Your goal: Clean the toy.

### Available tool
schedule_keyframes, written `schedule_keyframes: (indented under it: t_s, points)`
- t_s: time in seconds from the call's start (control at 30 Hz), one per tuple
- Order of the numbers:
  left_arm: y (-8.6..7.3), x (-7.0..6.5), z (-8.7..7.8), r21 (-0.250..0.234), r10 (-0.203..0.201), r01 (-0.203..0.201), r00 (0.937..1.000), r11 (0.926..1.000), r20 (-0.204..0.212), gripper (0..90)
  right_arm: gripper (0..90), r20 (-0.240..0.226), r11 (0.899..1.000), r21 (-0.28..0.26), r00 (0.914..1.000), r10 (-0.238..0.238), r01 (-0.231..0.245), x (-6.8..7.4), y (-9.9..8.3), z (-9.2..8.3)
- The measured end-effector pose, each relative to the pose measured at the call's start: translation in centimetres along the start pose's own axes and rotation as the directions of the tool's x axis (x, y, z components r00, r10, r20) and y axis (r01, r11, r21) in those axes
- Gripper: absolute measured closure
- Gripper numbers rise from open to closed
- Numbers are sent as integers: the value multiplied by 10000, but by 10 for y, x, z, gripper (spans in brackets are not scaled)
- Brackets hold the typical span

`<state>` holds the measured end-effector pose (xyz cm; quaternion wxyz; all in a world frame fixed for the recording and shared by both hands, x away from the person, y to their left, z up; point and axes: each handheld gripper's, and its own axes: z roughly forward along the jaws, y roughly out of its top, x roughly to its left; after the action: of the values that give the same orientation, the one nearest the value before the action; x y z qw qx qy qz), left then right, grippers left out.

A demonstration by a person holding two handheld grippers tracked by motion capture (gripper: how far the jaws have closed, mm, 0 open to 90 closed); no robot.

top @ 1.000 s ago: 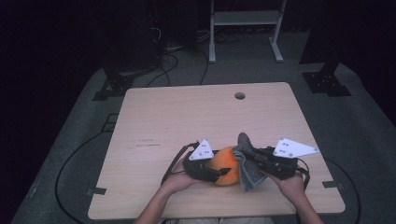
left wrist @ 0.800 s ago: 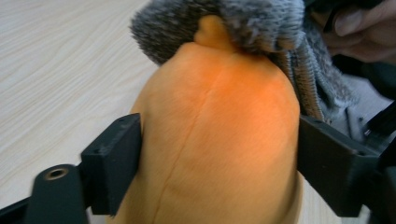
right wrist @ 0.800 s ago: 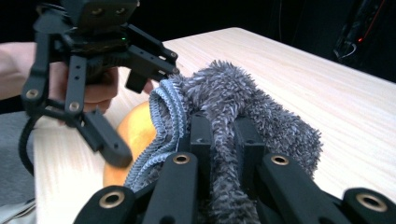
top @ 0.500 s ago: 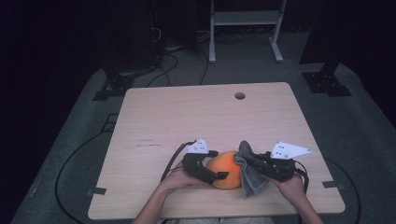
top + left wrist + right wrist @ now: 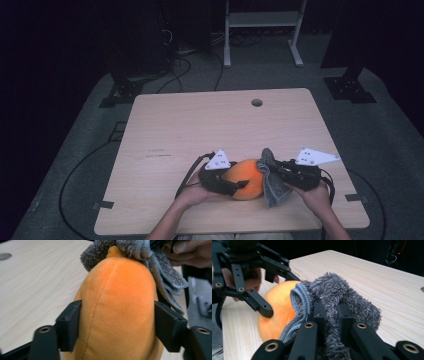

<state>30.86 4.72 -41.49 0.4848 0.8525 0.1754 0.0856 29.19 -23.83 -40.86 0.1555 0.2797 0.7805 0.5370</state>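
The left tongs, having just been closing, are pinching the round orange plush toy on the pale wooden worktop. The right tongs are clamping a fuzzy grey cloth against it. Pressing harder is likely risking squeezing the soft toy loose.

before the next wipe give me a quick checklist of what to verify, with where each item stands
1. Left gripper clamps the orange plush toy: ok, both pads press its sides; the jaws have just been closing on it.
2. Right gripper holds the grey cloth: ok, jaws shut on a fold.
3. Cloth touches the toy: ok, draped over its far end.
4. Toy rests on the table: ok.
5. Toy's underside already wiped: cannot tell.
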Motion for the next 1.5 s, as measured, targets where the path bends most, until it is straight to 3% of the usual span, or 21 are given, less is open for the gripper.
schedule_keyframes:
  t_s: [0.17,0.3,0.43,0.5,0.53,0.57,0.6,0.67,0.77,0.83,0.9,1.03,1.1,1.17,1.23,1.33,1.5]
  points:
    - [6,-4,-5,593,536,-508,9974,9970,-476,348,803,200,9996,-286,9998,9,-4,3,6,-3]
    - [4,-5,-2,419,468,-458,9986,9981,-247,353,803,-57,9975,-677,9998,-180,175,13,15,-1]
    - [1,-2,0,452,380,-371,9991,9983,-196,352,804,-130,9994,-199,9995,-295,292,16,11,9]
    - [-2,2,1,369,144,-138,9998,9992,-171,348,804,149,9997,205,9998,-161,158,9,5,13]
    - [-3,4,1,296,-7,11,9999,9996,-154,343,804,260,9992,409,9997,29,-39,4,2,13]
    - [-3,4,1,271,-110,114,9998,9996,-162,335,804,171,9980,370,9986,505,-511,-3,-1,12]
    - [-3,3,1,282,-86,90,9999,9996,-144,331,804,365,9975,399,9977,564,-579,-5,-2,10]
    - [-3,1,3,293,23,-19,9999,9996,-150,319,805,402,9986,150,9979,508,-514,-4,0,6]
    - [-2,-5,11,240,179,-169,9991,9996,-390,284,804,-7,9982,-576,9999,162,-162,11,14,2]
    - [-2,-7,13,186,270,-264,9991,9995,-328,268,803,22,9993,-326,9998,-188,188,19,18,10]
    - [-1,-3,8,55,130,-131,9998,9999,149,186,805,87,9989,236,9992,-395,393,23,14,19]
    - [-5,14,-6,-454,-557,585,9966,9973,603,117,804,-106,9994,343,9999,-101,104,21,11,19]
    - [-11,21,-6,-293,-927,952,9928,9950,758,116,804,-175,9994,336,9998,1,5,18,8,17]
    - [-15,22,-2,-50,-982,991,9909,9951,925,142,804,-238,9993,347,9996,141,-133,13,6,16]
    - [-17,21,1,-278,-946,976,9912,9948,930,202,803,-260,9986,406,9991,347,-336,6,2,14]
    - [-17,20,2,-452,-1063,1117,9884,9927,1083,224,803,-147,9950,289,9953,957,-952,-5,-6,12]
    - [-16,17,1,-394,-897,938,9915,9948,941,237,803,551,9912,491,9912,1206,-1233,-17,-11,6]
